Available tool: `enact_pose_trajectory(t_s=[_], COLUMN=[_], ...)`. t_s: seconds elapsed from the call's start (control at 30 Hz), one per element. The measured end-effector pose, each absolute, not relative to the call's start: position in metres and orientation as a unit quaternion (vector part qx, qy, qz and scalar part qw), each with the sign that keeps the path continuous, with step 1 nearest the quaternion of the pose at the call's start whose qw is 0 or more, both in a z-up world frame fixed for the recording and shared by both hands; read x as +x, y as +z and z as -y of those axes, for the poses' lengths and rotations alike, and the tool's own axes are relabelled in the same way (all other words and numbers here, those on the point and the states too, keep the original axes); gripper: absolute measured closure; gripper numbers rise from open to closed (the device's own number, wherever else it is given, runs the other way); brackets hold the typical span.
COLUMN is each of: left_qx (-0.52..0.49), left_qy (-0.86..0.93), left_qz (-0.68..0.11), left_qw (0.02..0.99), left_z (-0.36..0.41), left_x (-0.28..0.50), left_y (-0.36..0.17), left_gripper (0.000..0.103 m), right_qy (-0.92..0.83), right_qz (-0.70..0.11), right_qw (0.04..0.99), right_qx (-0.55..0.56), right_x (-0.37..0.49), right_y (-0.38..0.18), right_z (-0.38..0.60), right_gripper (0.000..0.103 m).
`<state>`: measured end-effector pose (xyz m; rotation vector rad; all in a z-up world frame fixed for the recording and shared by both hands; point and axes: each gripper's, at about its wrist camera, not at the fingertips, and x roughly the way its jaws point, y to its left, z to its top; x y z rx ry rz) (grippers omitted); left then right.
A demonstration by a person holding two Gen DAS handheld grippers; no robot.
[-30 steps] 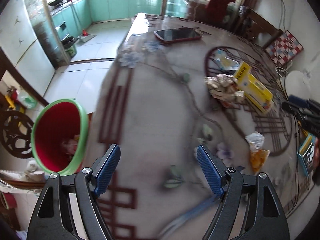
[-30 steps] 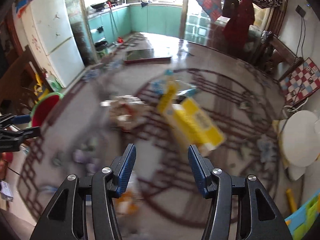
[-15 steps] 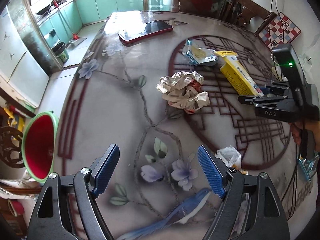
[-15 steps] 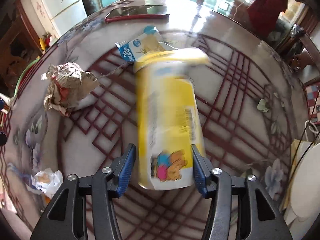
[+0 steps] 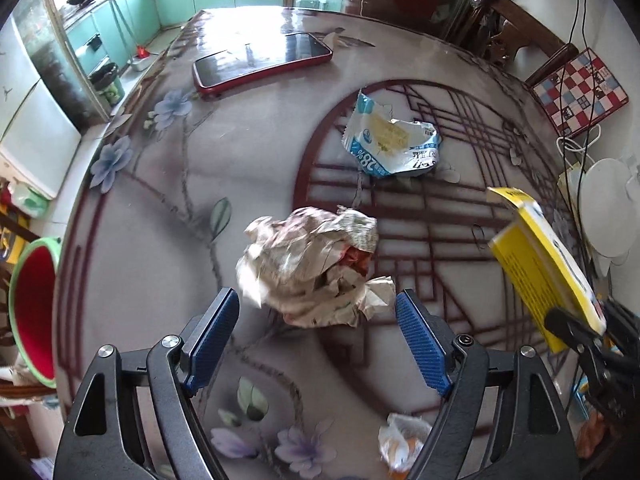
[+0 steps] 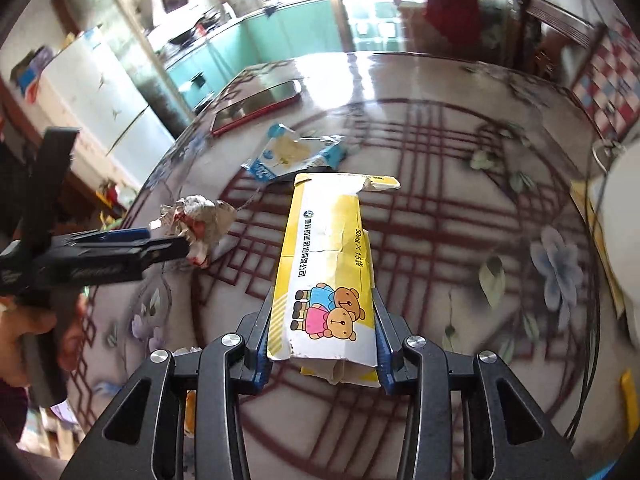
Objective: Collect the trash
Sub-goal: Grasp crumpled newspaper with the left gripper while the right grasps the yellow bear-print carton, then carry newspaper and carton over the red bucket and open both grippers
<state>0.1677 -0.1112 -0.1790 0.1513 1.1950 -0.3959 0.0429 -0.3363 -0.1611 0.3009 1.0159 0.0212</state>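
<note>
My right gripper [image 6: 322, 344] is shut on a yellow medicine box [image 6: 326, 264] with cartoon bears and holds it above the table; the box also shows in the left wrist view [image 5: 544, 268]. My left gripper [image 5: 316, 332] is open, its jaws on either side of a crumpled paper wad [image 5: 312, 268], which also shows in the right wrist view [image 6: 200, 220]. A torn blue-and-white wrapper [image 5: 390, 140] lies further back. A small white wrapper [image 5: 400, 440] lies near my left gripper. A red bin with a green rim [image 5: 30, 312] stands off the table's left edge.
A red-cased phone [image 5: 260, 62] lies at the far side of the patterned table [image 5: 160, 220]. A checkered cushion [image 5: 580, 92] sits on a chair at the right. A white round object [image 5: 608, 216] and cables lie at the table's right edge.
My right gripper has closed on the yellow box and lifted it off the table. My left gripper has moved forward from the bin side until the paper wad lies between its jaws.
</note>
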Motion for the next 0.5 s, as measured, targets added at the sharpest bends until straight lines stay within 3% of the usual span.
enact_pose_trajectory(t_s=[0.1,0.2,0.27,0.5], left_qx=[0.045,0.026,0.019,0.028], left_qy=[-0.192,-0.189,-0.193,-0.219], left_qz=[-0.574,-0.581,-0.575,-0.528], left_qw=[0.794,0.791,0.795,0.82], left_z=[0.116,0.114,0.111,0.086], left_x=[0.177,0.183,0.182,0.161], left_y=[-0.185,-0.19,-0.186,-0.147], left_gripper=[0.027,0.054,0.064,0.07], right_qy=[0.003,-0.001,-0.002,-0.004], right_qz=[-0.484,-0.481,-0.479,-0.456], right_qw=[0.859,0.859,0.859,0.873], right_qx=[0.168,0.176,0.181,0.175], right_x=[0.036,0.033,0.032,0.026], right_y=[-0.159,-0.158,-0.156,-0.135], right_z=[0.34,0.339,0.337,0.319], right_gripper=[0.065,0.065,0.065,0.065])
